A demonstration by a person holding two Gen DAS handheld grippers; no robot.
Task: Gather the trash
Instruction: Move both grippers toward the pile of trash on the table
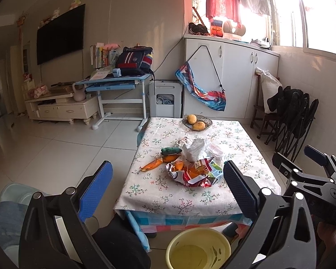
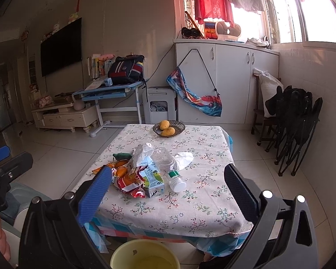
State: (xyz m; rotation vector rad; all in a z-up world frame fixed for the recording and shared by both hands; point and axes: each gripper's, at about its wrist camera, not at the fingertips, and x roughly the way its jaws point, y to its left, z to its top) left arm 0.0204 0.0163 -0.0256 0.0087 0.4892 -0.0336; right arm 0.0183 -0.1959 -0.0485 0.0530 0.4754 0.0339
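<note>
We face a low table [image 1: 190, 204] under a floral cloth in a tiled living room, trash heaped at its middle: a crumpled snack wrapper [image 2: 130, 182], a carton [image 2: 153, 179], a clear bottle [image 2: 165, 161] on its side and orange peels [image 1: 152, 164] partly buried. Our left claw [image 1: 168, 179] and right claw [image 2: 168, 179] both hang released, empty, short of the heap. The yellow bucket [image 1: 198, 246] below is cut off by the frame edge.

Low table [image 2: 190, 204] has a flowery cloth on it, and at the far end there's a little dish [image 2: 169, 128] with two mangoes [image 2: 167, 131]. Behind that, white cabinets [image 2: 230, 78] with a colourful bag [image 2: 197, 98] hanging off them, a blue kids' desk [image 1: 114, 83] with a backpack [image 1: 134, 60], and a big TV [image 1: 60, 33] on the wall.
</note>
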